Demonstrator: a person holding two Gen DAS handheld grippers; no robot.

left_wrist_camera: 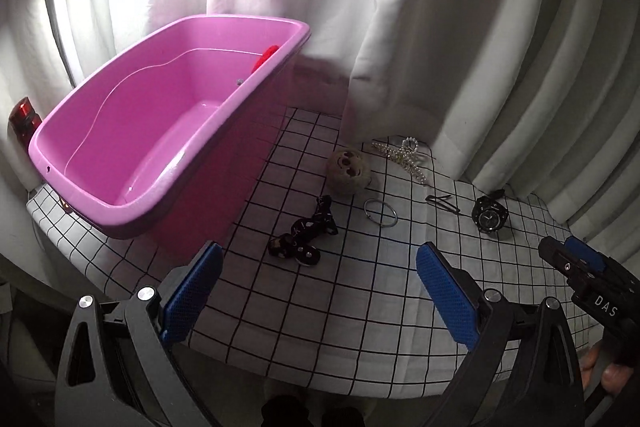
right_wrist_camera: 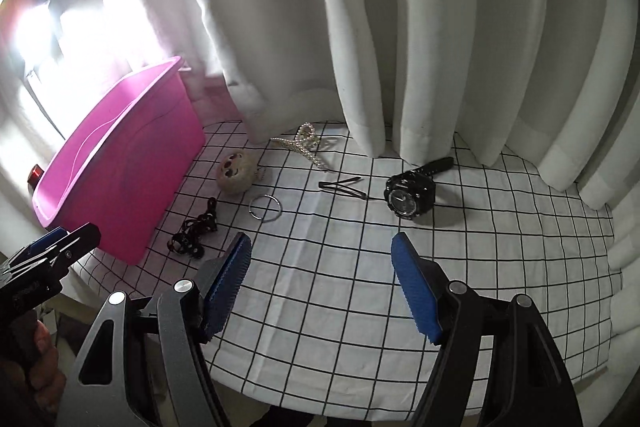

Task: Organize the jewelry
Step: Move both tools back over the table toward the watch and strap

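Note:
On the white grid-patterned cloth lie a black wristwatch [right_wrist_camera: 410, 191], a pearl hair claw [right_wrist_camera: 303, 143], black hair clips [right_wrist_camera: 343, 185], a silver bangle [right_wrist_camera: 265, 207], a round beige face-patterned piece [right_wrist_camera: 236, 170] and a black beaded strap [right_wrist_camera: 196, 231]. The same watch [left_wrist_camera: 490, 215], bangle [left_wrist_camera: 381, 212] and strap [left_wrist_camera: 305, 237] show in the left wrist view. A pink tub [left_wrist_camera: 160, 131] stands at the left, a red item [left_wrist_camera: 265, 58] inside it. My left gripper [left_wrist_camera: 320, 263] and right gripper [right_wrist_camera: 320, 251] both hover open and empty over the cloth's near side.
White curtains [right_wrist_camera: 420, 47] hang close behind the table and touch its far edge. A red object [left_wrist_camera: 24, 117] sits behind the tub at far left. The table's front edge [right_wrist_camera: 360, 409] runs just under the grippers. The right gripper's tip [left_wrist_camera: 576, 263] shows at the left view's right.

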